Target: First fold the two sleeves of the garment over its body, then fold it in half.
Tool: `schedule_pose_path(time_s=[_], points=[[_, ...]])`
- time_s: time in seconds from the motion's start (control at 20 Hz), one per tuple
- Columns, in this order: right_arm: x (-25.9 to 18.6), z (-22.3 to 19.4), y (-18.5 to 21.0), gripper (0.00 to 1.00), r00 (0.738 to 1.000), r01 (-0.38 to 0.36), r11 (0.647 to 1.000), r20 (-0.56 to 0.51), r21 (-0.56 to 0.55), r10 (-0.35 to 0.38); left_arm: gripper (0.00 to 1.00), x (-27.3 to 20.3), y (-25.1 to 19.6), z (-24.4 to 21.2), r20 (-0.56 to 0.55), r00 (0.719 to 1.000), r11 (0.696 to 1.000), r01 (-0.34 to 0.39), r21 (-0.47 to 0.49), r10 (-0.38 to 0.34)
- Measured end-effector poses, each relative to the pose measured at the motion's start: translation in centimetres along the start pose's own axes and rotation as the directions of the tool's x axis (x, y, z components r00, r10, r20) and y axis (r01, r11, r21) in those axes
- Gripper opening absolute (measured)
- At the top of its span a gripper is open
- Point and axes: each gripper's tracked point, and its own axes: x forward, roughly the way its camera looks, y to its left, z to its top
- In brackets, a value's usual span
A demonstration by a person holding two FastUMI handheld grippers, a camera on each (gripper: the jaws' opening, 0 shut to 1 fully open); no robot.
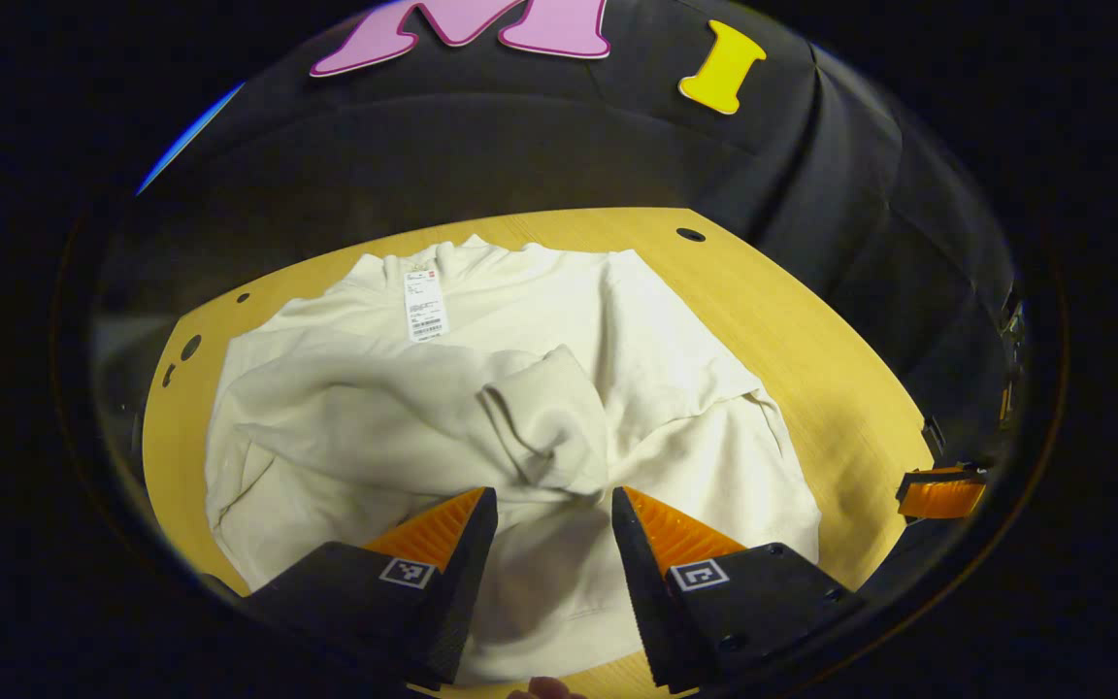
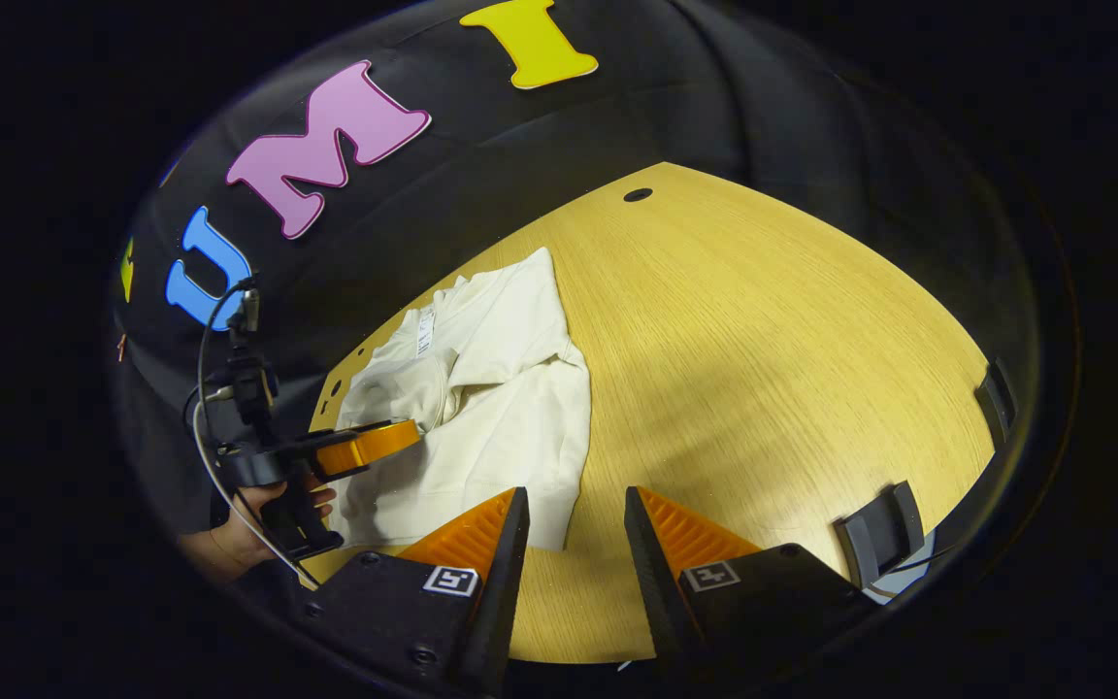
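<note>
As both sleeves lie folded over body, we judge first step done; fold in half remains. Garment (image 1: 481, 408) flat on bench (image 1: 811, 369), just ahead of left tongs (image 1: 553, 515), which hover open, holding nothing. Right tongs (image 2: 574, 524) open, empty, over bare bench; garment's near corner just ahead-left of them.

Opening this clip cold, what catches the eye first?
A cream garment lies on the wooden table, both sleeves already folded across its body and a white tag at the collar. The left gripper hangs open over the near hem; the right gripper is open over the garment's corner.
</note>
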Motion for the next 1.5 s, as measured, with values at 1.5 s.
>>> schedule_pose_path(time_s=[1.5], points=[[7.2, -5.2, 4.0, 0.61, 0.987, 0.005, 0.998, -0.162, -0.060, -0.015, 0.76, -10.7, 17.7, -17.0, -0.214, 0.954, 0.919, -0.267, -0.291, 0.209]])
